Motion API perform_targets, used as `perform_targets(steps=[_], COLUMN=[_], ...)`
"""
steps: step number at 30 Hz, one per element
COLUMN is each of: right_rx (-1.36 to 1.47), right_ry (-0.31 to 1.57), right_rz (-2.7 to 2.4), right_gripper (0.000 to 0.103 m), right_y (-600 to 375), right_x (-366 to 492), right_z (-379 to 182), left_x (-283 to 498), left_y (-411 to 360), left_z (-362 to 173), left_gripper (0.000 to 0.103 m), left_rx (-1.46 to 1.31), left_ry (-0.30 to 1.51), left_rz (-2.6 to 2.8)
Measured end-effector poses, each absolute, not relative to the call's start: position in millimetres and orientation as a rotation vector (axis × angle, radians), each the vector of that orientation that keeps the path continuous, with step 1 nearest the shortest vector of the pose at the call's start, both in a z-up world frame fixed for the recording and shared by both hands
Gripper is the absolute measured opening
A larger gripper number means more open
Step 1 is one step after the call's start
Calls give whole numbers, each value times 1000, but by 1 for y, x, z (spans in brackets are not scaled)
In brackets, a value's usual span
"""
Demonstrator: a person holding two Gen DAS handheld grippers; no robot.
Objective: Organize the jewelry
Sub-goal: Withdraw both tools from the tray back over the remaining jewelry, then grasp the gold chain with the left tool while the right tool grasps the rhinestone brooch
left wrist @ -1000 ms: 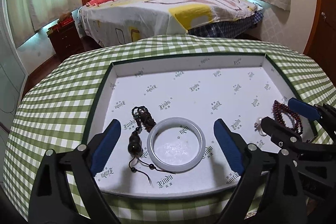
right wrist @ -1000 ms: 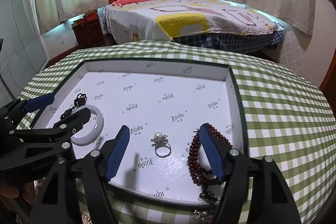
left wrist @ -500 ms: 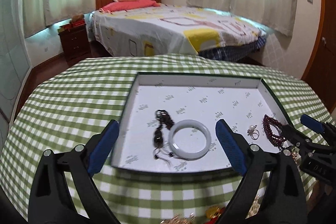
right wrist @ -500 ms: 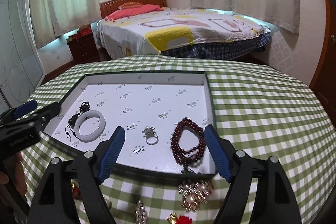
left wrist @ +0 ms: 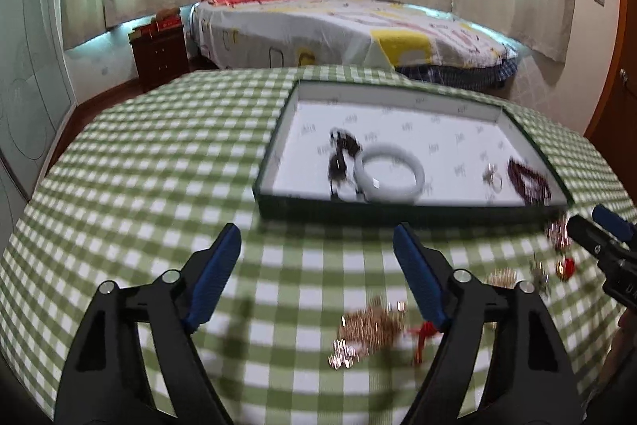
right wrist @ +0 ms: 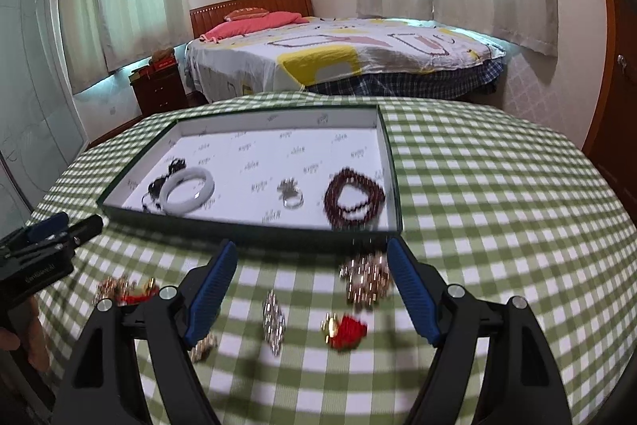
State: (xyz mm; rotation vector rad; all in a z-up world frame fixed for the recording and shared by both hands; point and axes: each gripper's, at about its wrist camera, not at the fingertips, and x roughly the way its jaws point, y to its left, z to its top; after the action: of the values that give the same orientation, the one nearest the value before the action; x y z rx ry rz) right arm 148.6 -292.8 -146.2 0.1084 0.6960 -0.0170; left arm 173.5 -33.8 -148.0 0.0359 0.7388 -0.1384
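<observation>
A shallow white-lined tray (right wrist: 247,218) (left wrist: 398,212) sits on the green checked table. In it lie a white bangle (right wrist: 187,190) (left wrist: 389,178), a dark pendant cord (left wrist: 341,154), a silver ring (right wrist: 292,194) and a dark red bead bracelet (right wrist: 353,194) (left wrist: 528,180). Loose pieces lie on the cloth in front: a gold cluster (right wrist: 364,277) (left wrist: 368,329), a silver brooch (right wrist: 274,321), a red and gold charm (right wrist: 345,329). My left gripper (left wrist: 318,273) is open and empty. My right gripper (right wrist: 312,285) is open and empty above the loose pieces.
The round table's green checked cloth (right wrist: 497,206) curves away on all sides. More gold and red trinkets (right wrist: 125,289) lie at the left, near the left gripper (right wrist: 47,237). A bed (right wrist: 338,54) and a nightstand (right wrist: 159,86) stand beyond the table.
Both grippers have pulled back and up from over the tray to the near side of the table. The loose jewelry on the cloth has come into view. Both stay open.
</observation>
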Motion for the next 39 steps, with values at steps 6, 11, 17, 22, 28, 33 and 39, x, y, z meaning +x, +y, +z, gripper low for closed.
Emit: perform_targets(steps=[6, 11, 17, 22, 28, 33, 39], right_rx=[115, 116, 115, 116, 117, 118, 112], right_ry=[726, 737, 732, 736, 737, 741, 750], right_rz=[-10, -5, 2, 3, 2, 4, 15], right_gripper=[76, 76, 76, 76, 76, 76, 76], right_y=[-291, -289, -286, -286, -287, -287, -284], right_x=[134, 127, 126, 127, 127, 127, 128], right_z=[-159, -163, -164, -165, -165, -166, -168], left_x=[156, 156, 154, 153, 152, 156, 158], left_y=[-42, -42, -44, -46, -43, -25, -23], left_z=[-164, -175, -180, -182, -180, -179, -179], left_gripper=[69, 60, 59, 46, 18, 16, 18], left_rx=[65, 71, 68, 68, 86, 26, 39], left_ry=[789, 837, 850, 853, 840, 844, 846], left_rz=[-161, -168, -197, -239, -257, -247, -227])
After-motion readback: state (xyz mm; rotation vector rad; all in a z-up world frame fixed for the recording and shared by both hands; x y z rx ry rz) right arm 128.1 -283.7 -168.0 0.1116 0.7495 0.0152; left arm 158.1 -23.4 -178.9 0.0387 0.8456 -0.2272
